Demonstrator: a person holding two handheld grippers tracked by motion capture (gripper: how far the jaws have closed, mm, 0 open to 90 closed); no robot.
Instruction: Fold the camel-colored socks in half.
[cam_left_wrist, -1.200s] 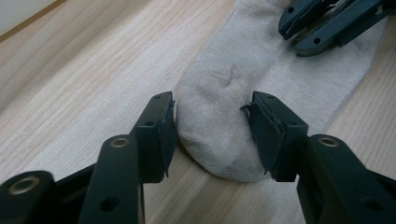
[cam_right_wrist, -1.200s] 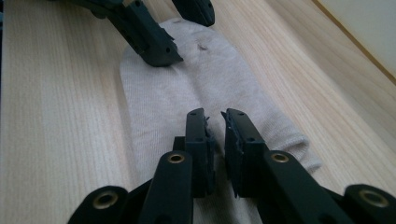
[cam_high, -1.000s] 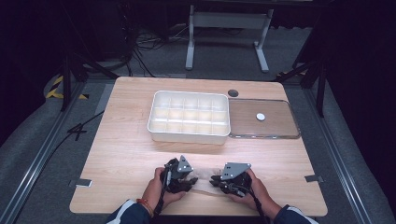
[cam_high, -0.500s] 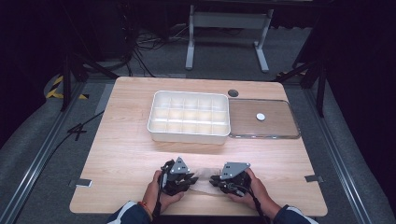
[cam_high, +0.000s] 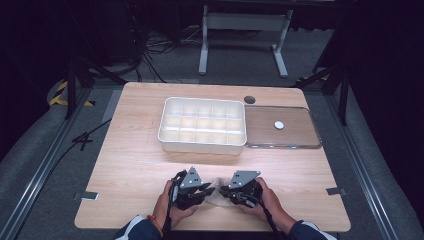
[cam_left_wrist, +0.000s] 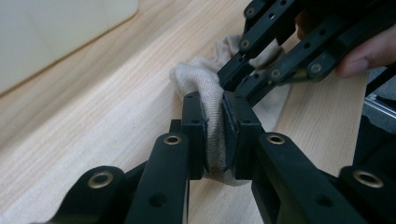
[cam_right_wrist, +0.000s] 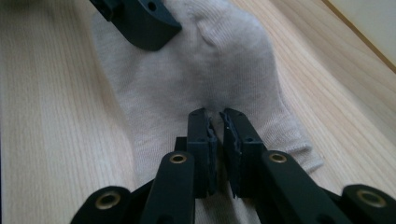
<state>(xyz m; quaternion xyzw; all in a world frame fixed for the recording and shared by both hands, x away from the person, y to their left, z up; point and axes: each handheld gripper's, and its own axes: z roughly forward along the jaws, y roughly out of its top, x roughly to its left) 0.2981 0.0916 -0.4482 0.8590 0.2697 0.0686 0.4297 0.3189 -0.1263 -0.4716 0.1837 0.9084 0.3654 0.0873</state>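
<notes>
Over sock (cam_left_wrist: 212, 116), both wrists level

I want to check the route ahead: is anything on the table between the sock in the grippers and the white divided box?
Nothing visible: bare wood lies between the sock, pinched by the left gripper and right gripper, and the white divided box.
</notes>
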